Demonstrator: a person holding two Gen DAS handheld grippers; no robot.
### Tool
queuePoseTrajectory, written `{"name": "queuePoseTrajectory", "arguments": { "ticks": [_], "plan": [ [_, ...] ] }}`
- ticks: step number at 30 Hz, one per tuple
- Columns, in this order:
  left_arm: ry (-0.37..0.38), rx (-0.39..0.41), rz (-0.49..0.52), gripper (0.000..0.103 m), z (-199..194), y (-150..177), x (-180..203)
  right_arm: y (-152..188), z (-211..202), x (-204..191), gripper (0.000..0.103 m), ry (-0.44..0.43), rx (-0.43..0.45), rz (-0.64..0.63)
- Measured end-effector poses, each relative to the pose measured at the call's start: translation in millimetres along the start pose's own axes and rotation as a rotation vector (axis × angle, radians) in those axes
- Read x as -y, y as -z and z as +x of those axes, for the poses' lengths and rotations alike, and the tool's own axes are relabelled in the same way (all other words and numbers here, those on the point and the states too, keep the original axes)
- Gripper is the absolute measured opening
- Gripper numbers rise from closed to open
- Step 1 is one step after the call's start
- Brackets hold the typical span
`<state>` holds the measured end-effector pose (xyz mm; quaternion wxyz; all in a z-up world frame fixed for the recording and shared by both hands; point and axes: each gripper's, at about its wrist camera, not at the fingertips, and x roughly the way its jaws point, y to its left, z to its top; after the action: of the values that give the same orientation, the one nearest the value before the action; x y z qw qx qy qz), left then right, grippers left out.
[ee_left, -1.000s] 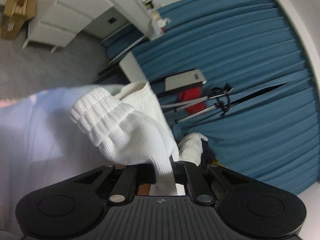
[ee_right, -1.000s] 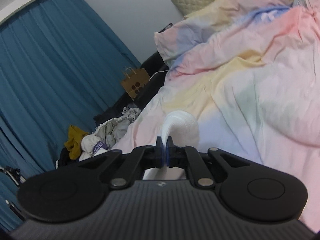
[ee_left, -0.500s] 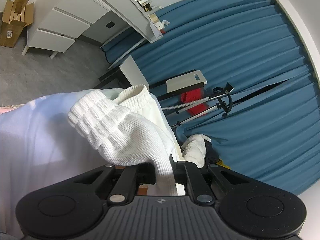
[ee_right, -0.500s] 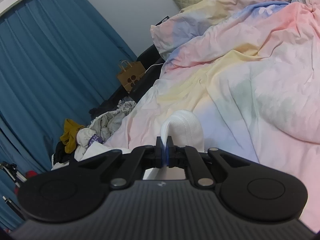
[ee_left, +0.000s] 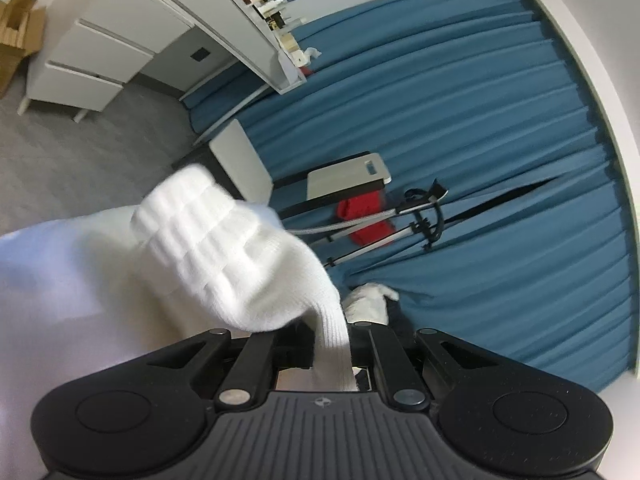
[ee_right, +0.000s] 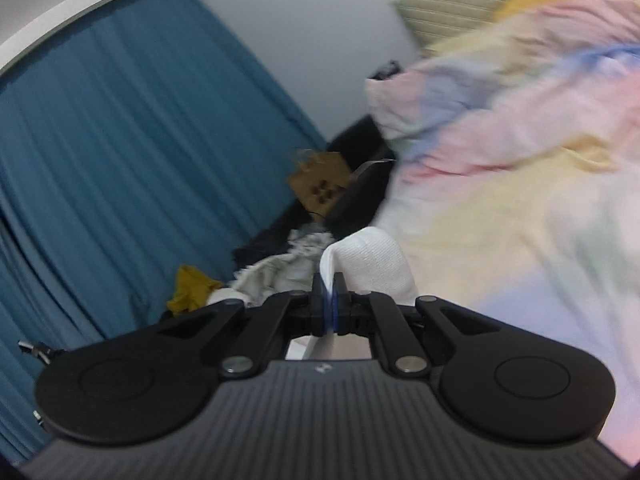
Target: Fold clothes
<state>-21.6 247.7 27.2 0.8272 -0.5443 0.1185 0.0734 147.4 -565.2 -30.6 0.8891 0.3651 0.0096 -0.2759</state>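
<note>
A white ribbed knit garment (ee_left: pixel 240 260) with a thick cuff hangs over my left gripper (ee_left: pixel 332 344), which is shut on a strip of its fabric. The fingertips are hidden under the cloth. In the right wrist view my right gripper (ee_right: pixel 329 304) is shut on a folded edge of the same white garment (ee_right: pixel 372 264), held above the bed. Both grippers hold the cloth in the air.
A pastel pink, yellow and blue duvet (ee_right: pixel 520 200) covers the bed on the right. A heap of clothes (ee_right: pixel 256 280) lies by the blue curtain (ee_right: pixel 120 160). A white drawer unit (ee_left: pixel 88 64), a tripod (ee_left: pixel 400 216) and a paper bag (ee_right: pixel 320 184) stand around.
Both grippers have swung, keeping their hold. In the left wrist view the cuff has lifted and covers more of the view. The right wrist view has turned left toward the curtain and is blurred.
</note>
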Motion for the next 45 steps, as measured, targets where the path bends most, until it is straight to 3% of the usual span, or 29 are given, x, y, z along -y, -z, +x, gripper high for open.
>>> {"name": "queuePoseTrajectory", "arguments": {
  "ticks": [3,7,13,18,21,23,25,28,30,32,37,41,45],
  "plan": [
    [-0.021,0.001,-0.026,0.008,50,-12,13,5,54,-53,0.005,0.008,-0.013,-0.109],
    [-0.086,0.011,-0.024,0.008,129,-17,20,36,137,-104,0.005,0.040,-0.058,-0.263],
    [-0.211,-0.016,0.059,0.009,237,-3,-4,105,238,-130,0.006,0.080,-0.151,-0.464],
    [-0.241,-0.044,0.107,0.014,276,2,-18,143,275,-140,0.007,0.083,-0.209,-0.647],
    [-0.219,-0.059,0.153,0.024,282,4,-15,141,275,-138,0.011,0.049,-0.249,-0.651],
    [-0.181,-0.071,0.163,0.040,281,3,-13,130,262,-133,0.018,0.008,-0.255,-0.618],
    [-0.125,-0.089,0.151,0.056,274,3,-12,118,246,-127,0.038,-0.043,-0.261,-0.585],
    [-0.087,-0.102,0.202,0.068,255,8,-5,96,203,-103,0.066,-0.105,-0.202,-0.452],
    [-0.078,-0.120,0.237,0.078,240,13,-1,84,175,-77,0.067,-0.129,-0.188,-0.314],
    [-0.064,-0.143,0.242,0.079,223,19,-1,78,149,-42,0.067,-0.115,-0.190,-0.158],
    [-0.061,-0.220,0.096,0.082,183,12,-18,82,96,53,0.067,-0.058,-0.217,0.211],
    [-0.089,-0.267,-0.103,0.085,169,5,-50,99,94,91,0.067,-0.076,-0.361,0.281],
    [-0.147,-0.302,-0.236,0.086,174,9,-80,105,108,98,0.067,-0.173,-0.439,0.333]
  ]
}}
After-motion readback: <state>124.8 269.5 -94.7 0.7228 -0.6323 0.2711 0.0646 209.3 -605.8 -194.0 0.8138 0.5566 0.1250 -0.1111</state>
